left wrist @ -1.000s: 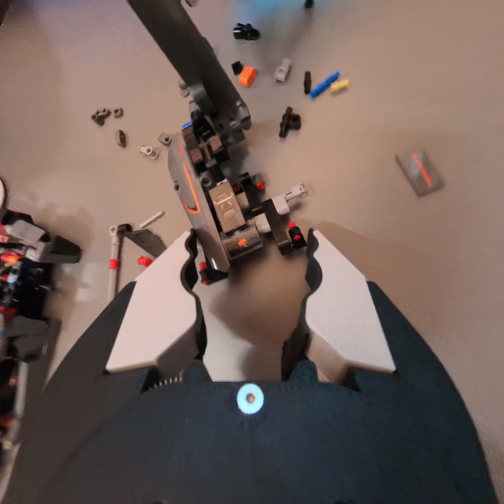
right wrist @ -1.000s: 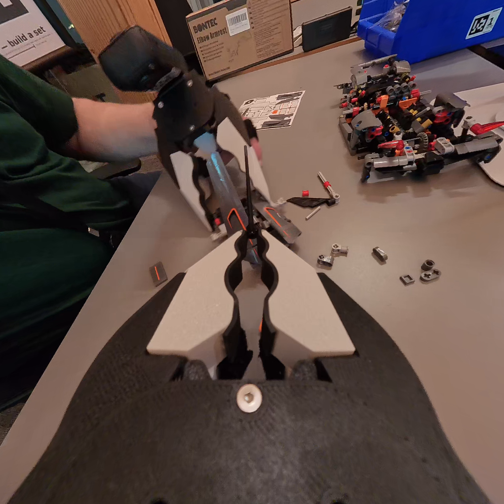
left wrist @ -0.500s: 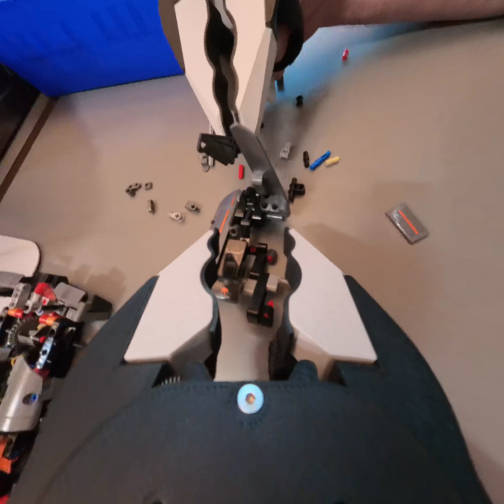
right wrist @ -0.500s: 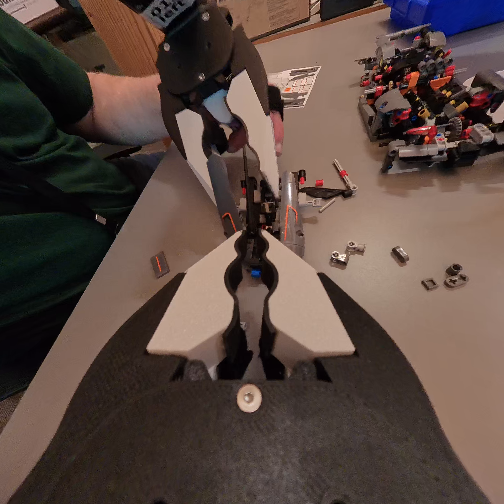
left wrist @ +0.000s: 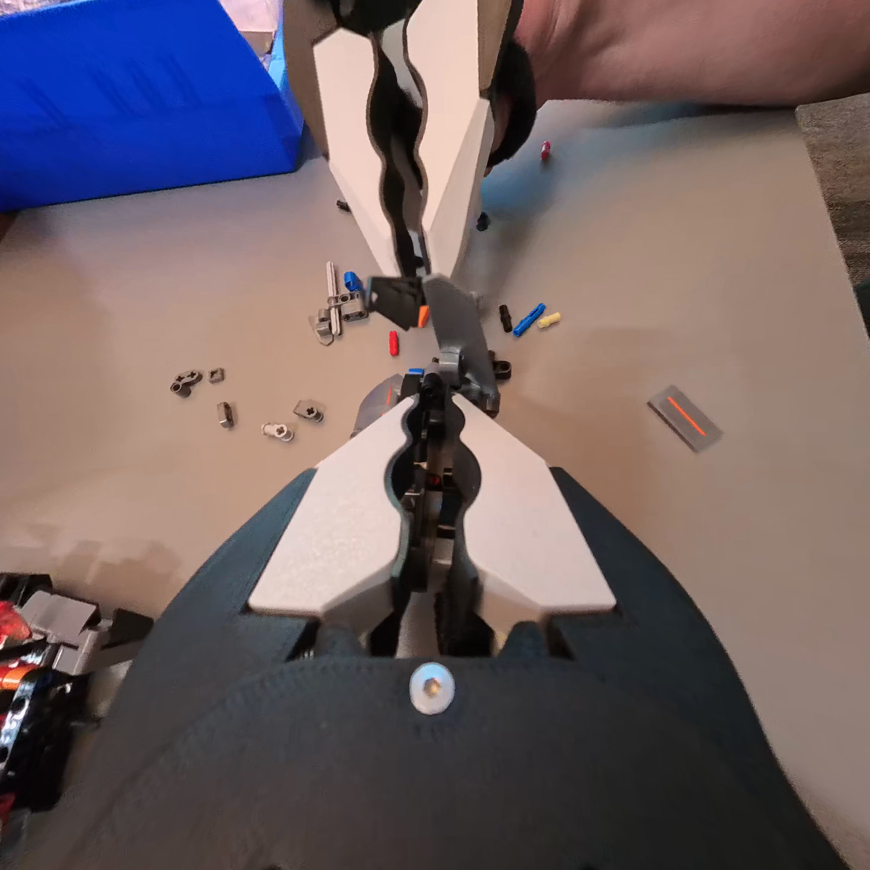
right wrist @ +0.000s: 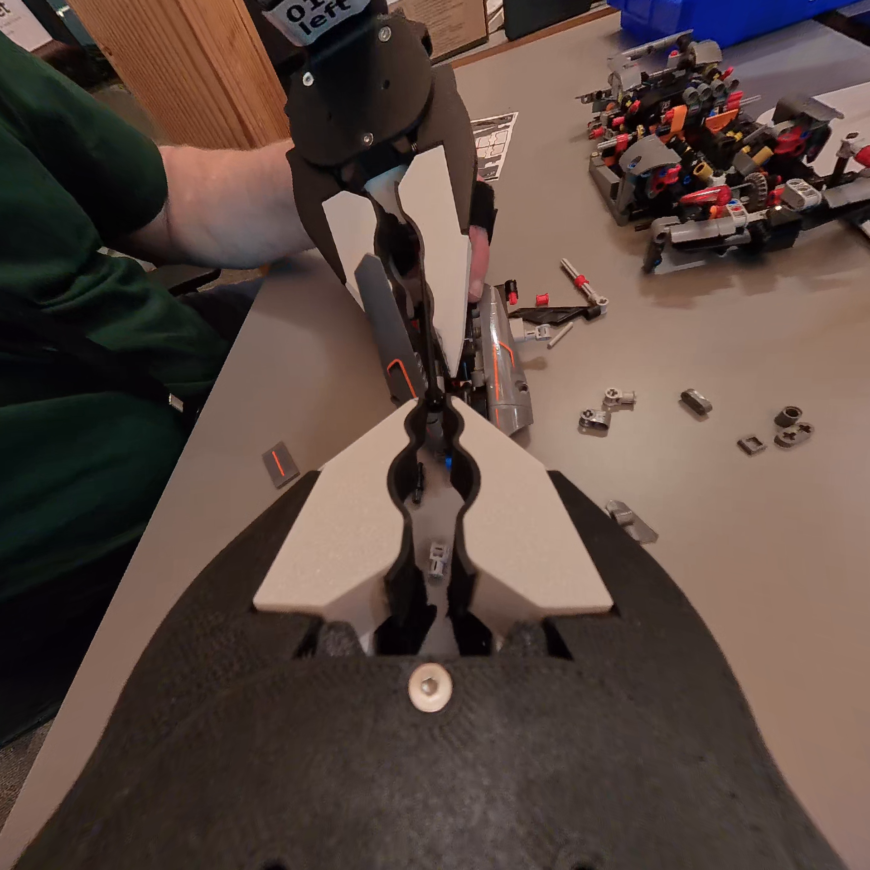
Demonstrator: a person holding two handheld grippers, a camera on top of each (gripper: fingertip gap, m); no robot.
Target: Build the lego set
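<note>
The grey desk (right wrist: 706, 588) carries everything, with a blue bin (left wrist: 132, 103) at its far edge. The biggest build is the part-finished lego car chassis (right wrist: 706, 155), which sits well apart from the work, seemingly parked until the smaller section is ready.

Near the desk's front edge is the sub-assembly (right wrist: 506, 372), a cluster of dark grey panels with orange stripes, gripped from both ends. The left gripper (left wrist: 435, 405) has its jaws drawn in tight on the black core of the sub-assembly, probably to brace it. The right gripper (right wrist: 435, 407) comes from the opposite side, jaws nearly together, pinching a long grey panel (left wrist: 459, 325) that sticks out of the sub-assembly. Opposed holds like this suit pressing or seating a piece, I judge.

Loose parts lie scattered around: a flat grey tile with an orange line (left wrist: 685, 418) off by itself, a blue pin (left wrist: 528, 320) beside a yellow pin (left wrist: 548, 320), a red pin (left wrist: 393, 342), and small grey connectors (right wrist: 607, 407) within easy reach.
</note>
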